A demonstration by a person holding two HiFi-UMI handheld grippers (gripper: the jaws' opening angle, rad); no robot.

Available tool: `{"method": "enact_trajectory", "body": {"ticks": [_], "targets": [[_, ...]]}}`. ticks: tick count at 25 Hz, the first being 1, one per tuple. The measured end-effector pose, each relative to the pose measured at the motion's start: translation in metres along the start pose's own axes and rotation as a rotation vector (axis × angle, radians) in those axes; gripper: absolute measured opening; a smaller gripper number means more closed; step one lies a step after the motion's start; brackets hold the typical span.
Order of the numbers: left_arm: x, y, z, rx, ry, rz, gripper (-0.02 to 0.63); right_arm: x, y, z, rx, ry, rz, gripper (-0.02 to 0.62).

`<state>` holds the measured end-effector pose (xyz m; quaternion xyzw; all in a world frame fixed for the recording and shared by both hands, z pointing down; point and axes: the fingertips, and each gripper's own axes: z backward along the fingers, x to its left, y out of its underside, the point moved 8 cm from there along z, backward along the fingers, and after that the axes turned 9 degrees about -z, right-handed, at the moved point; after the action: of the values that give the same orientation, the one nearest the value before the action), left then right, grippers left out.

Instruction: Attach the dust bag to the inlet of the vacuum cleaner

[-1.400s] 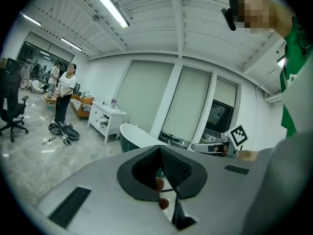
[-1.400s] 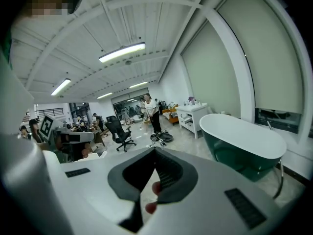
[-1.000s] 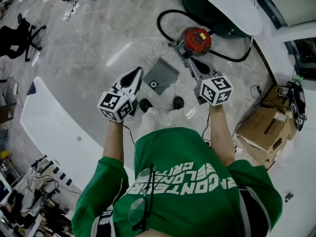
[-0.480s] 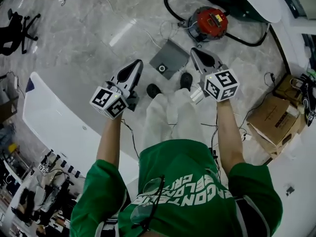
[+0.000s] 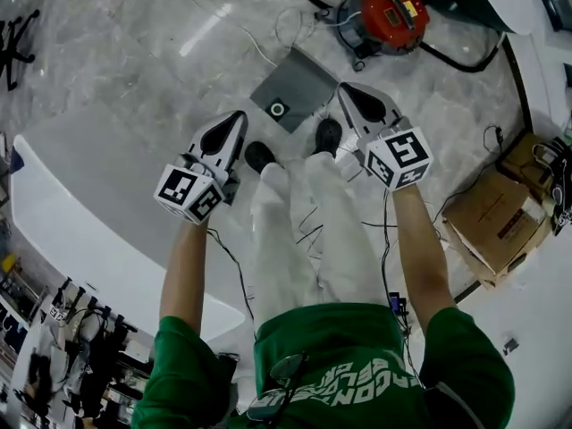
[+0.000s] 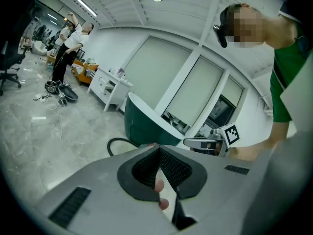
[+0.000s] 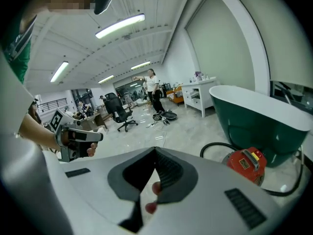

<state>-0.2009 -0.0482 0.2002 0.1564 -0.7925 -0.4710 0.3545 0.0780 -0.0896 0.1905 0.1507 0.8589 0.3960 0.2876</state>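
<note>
While the person stands with both arms stretched forward and roughly parallel, the left gripper (image 5: 234,125) and the right gripper (image 5: 350,96) are held out side by side, one on either flank of the white-trousered legs, noses tilted down toward the floor. Each bare forearm runs straight from a green sleeve to its tool: the left forearm (image 5: 183,271) on one side, the right forearm (image 5: 418,239) on the other. In the head view each hand is largely covered by its gripper's marker cube. In the left gripper view the jaws are pressed together at the tips with nothing between them, and fingers (image 6: 164,203) of the holding hand show through the gap behind the pads. The right gripper view shows the same, with the tips closed on nothing. The dust bag (image 5: 299,83), a flat grey square with a ring-shaped opening near one corner, lies on the floor just ahead of the two noses and between them, touching neither tool. The vacuum cleaner (image 5: 391,16), a red canister trailing a black hose (image 5: 465,61), sits further out beyond the right gripper's nose and well apart from the left one. A cardboard box (image 5: 487,217) rests outboard of the right forearm, and a white table (image 5: 80,231) lies outboard of the left.
</note>
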Motion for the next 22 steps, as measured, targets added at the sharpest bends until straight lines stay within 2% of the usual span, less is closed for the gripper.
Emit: {"method": "enact_trajectory", "body": {"ticks": [5, 12, 22], "targets": [[0.034, 0.071, -0.024, 0.058, 0.0, -0.034, -0.005, -0.03, 0.065, -0.044, 0.029, -0.04, 0.005, 0.006], [0.086, 0.187, -0.053, 0.124, 0.047, -0.104, -0.005, -0.064, 0.174, -0.125, 0.097, -0.137, 0.056, 0.006], [0.184, 0.367, -0.108, 0.059, 0.026, -0.077, -0.005, -0.122, 0.318, -0.268, 0.099, -0.275, 0.123, 0.006]]}}
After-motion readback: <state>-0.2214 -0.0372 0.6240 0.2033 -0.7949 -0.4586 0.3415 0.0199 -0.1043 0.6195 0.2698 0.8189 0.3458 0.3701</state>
